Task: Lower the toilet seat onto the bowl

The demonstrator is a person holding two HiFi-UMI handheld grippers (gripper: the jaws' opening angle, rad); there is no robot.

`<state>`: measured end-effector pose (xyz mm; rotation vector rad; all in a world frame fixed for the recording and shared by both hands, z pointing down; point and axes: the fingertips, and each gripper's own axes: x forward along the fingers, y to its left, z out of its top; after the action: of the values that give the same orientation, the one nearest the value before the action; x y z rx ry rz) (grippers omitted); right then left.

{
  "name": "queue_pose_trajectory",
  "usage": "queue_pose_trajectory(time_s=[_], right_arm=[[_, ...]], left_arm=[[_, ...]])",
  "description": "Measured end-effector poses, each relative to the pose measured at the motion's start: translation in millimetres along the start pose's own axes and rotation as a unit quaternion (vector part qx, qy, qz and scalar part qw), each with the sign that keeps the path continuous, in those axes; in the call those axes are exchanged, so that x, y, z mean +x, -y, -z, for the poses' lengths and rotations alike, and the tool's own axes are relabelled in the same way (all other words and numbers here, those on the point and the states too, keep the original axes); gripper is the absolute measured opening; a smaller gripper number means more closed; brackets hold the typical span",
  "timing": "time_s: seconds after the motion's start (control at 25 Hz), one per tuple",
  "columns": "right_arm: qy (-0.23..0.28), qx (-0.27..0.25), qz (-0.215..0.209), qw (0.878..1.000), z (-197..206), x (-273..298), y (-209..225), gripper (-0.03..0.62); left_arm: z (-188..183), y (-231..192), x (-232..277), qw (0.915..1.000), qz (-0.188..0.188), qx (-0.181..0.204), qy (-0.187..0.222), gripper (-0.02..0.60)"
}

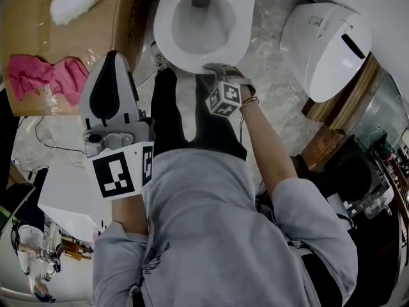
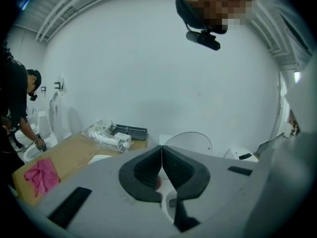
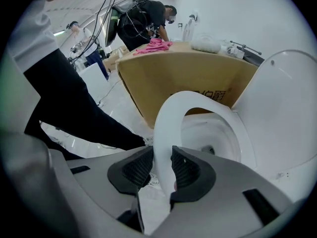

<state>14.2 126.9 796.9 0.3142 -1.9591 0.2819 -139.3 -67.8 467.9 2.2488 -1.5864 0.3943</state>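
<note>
Right gripper view. Front rim of the toilet seat (image 3: 167,114) pinched by the right gripper (image 3: 161,152), one ribbed pad pressed against each face of the white ring. Seat partly raised, tilted above the toilet bowl (image 3: 218,133), far end toward the lid (image 3: 285,108); lid upright at the right of this view. Brown side of the cardboard box (image 3: 188,73) visible through the opening of the ring. On top of the box: pink cloth (image 3: 156,46) and white fluffy bundle (image 3: 205,44). Beyond the box, a person in dark clothing (image 3: 143,19), bent forward.

Left gripper view. Ribbed pads of the left gripper (image 2: 161,150) pressed together tip to tip, nothing between them, aimed toward a plain white wall (image 2: 163,73); rounded top of the upright lid just beyond the tips.

Head view. Left gripper to the left of the wearer's dark trouser legs (image 1: 169,120), well apart from the bowl, near the box. Right gripper at the near edge of the bowl, marker cube (image 1: 223,99) on the hand side of it. To the right of the bowl, apart from it, a white moulded unit (image 1: 326,50) lying on the marbled floor (image 1: 271,88). Lower part of the view filled by the wearer's grey top (image 1: 211,235)
</note>
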Motion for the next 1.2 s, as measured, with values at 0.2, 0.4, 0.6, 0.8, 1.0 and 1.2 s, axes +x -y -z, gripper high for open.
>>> queue_pose_trajectory(time_s=[0.2, 0.4, 0.6, 0.8, 1.0, 1.2], right_arm=[[-0.012, 0.002, -0.016, 1.000, 5, 12, -7, 0.104], [-0.014, 0.021, -0.046, 0.999, 7, 15, -11, 0.079], [-0.014, 0.036, -0.035, 0.999, 10, 10, -4, 0.008], [-0.020, 0.047, -0.021, 0.998, 14, 0, 4, 0.002], [-0.012, 0.074, 0.002, 0.997, 8, -16, 11, 0.000], [0.016, 0.166, 0.021, 0.986, -1, -31, 23, 0.000]], left_arm=[[5, 0, 1, 1.0000, 0.002, 0.000, -0.005, 0.000], [7, -4, 3, 1.0000, 0.002, 0.001, -0.005, 0.000], [6, -4, 2, 1.0000, 0.001, 0.000, -0.005, 0.000], [-1, 0, -2, 1.0000, 0.005, 0.001, 0.002, 0.001], [-15, 3, -8, 0.9999, 0.009, 0.005, 0.012, 0.000], [-34, 5, -10, 0.9994, 0.017, 0.014, 0.028, 0.000]])
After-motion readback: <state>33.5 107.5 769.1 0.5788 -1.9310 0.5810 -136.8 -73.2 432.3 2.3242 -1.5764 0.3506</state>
